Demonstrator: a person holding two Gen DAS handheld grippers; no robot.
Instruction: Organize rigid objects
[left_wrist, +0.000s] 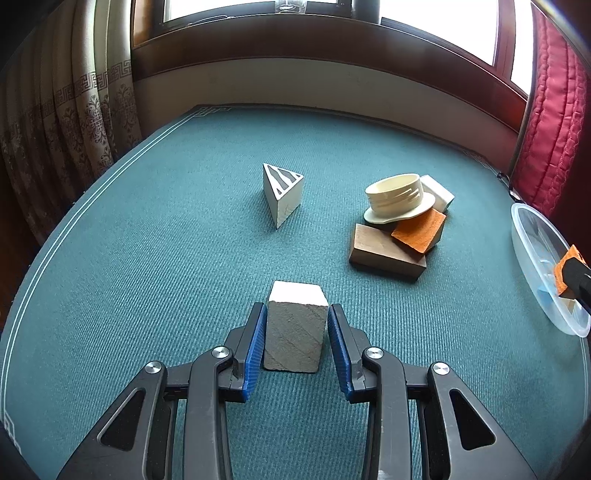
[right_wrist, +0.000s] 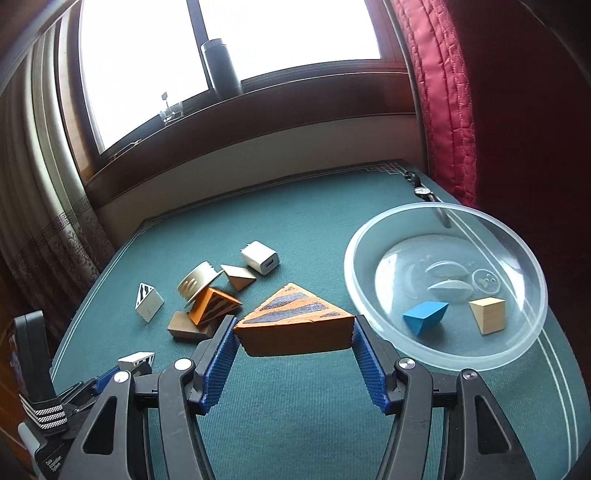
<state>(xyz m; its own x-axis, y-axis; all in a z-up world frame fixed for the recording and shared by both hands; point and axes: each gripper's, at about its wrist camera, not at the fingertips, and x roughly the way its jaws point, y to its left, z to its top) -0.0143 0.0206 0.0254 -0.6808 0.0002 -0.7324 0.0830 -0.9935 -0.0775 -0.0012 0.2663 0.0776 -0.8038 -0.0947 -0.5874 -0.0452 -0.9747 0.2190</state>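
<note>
Left wrist view. The left gripper (left_wrist: 296, 332) is lowered over the green table (left_wrist: 147, 258), its blue pads (left_wrist: 256, 347) flanking an upright white block (left_wrist: 296, 328). The left pad seems to touch the block; a thin gap shows at the right one, so whether the grip has closed cannot be told. To do this pick well, centre the block between the pads, close squarely on its flat sides, and lift straight up. Ahead stands a striped white prism (left_wrist: 283, 194); ahead and to the right lies a pile of a cream lid (left_wrist: 399, 199), an orange wedge (left_wrist: 419, 230) and a brown block (left_wrist: 386, 251).

Right wrist view. The right gripper (right_wrist: 293, 334) is raised above the table, tilted downward, its jaws wide and clamped on the ends of an orange striped wedge (right_wrist: 295, 321). The clear bowl (right_wrist: 369, 236), just ahead to the right, holds a blue block (right_wrist: 424, 317) and a tan cube (right_wrist: 487, 314). By my judgement, the wedge should clear the rim and release low inside.
</note>
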